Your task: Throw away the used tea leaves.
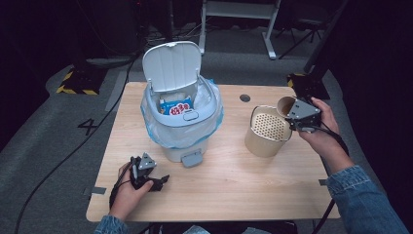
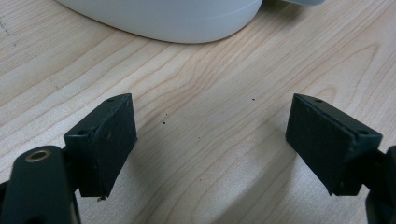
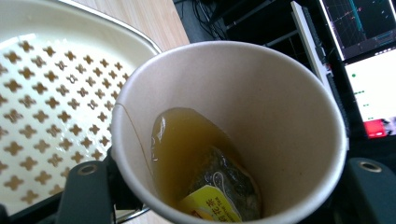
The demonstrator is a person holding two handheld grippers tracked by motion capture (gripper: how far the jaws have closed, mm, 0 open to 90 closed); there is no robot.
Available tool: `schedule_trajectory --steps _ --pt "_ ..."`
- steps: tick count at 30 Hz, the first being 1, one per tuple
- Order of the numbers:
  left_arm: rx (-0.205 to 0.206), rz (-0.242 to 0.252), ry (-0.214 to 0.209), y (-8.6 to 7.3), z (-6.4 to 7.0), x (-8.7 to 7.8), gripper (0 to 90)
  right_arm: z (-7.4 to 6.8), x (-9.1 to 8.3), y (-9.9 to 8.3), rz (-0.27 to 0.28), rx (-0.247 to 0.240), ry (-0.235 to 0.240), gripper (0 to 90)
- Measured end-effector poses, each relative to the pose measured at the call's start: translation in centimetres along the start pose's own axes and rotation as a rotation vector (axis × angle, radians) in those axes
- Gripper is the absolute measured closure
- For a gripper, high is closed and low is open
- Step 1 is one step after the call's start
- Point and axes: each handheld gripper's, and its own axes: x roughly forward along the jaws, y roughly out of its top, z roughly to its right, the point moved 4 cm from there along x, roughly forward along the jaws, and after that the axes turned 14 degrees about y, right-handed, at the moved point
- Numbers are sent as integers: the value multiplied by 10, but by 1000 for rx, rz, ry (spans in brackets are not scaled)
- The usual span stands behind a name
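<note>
Gripped between the right tongs (image 3: 224, 196), tilted, a paper cup (image 3: 261, 102) of tea with a teabag (image 3: 224, 186) hangs beside the perforated strainer canister (image 1: 267, 130). Left tongs (image 2: 212, 144) rest apart on the worktop (image 2: 196, 84). Tipping too fast could splash tea past the strainer.

Your table, left to right: bin, canister, cup.

On your table (image 1: 229, 185) the pedal bin (image 1: 181, 122) stands left of centre, its lid (image 1: 171, 65) raised at the far side and a packet (image 1: 176, 107) lying in it. Your left gripper (image 1: 155, 181) rests on the table near and left of the bin. The perforated canister (image 1: 267, 130) stands to the right of the bin. Your right gripper (image 1: 292, 114) holds the paper cup (image 3: 229, 130) just right of the canister's far rim, tipped, with liquid and a tea bag (image 3: 224, 189) in it.
</note>
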Motion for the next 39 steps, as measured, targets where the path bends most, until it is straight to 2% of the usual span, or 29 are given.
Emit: schedule_trajectory --steps 2,6,8,9,11,13,27,34,39 --pt "0 0 0 0 0 0 167 -1 1 1 -16 -33 -19 330" --pt "0 0 0 0 0 0 167 -3 2 2 -76 -147 -57 332" --pt "0 0 0 0 0 0 167 -4 3 3 -104 -206 -92 333" --pt "0 0 0 0 0 0 166 -4 4 3 -121 -241 -101 333" --pt "0 0 0 0 0 0 167 -7 5 4 -178 -353 -145 333" --pt "0 0 0 0 0 0 167 -10 7 5 -225 -444 -180 334" --pt "0 0 0 0 0 0 167 -24 11 13 -457 -860 -408 333" --pt "0 0 0 0 0 0 167 -29 14 20 -529 -1005 -484 334" --pt "0 0 0 0 0 0 166 -33 16 20 -576 -1080 -498 331"
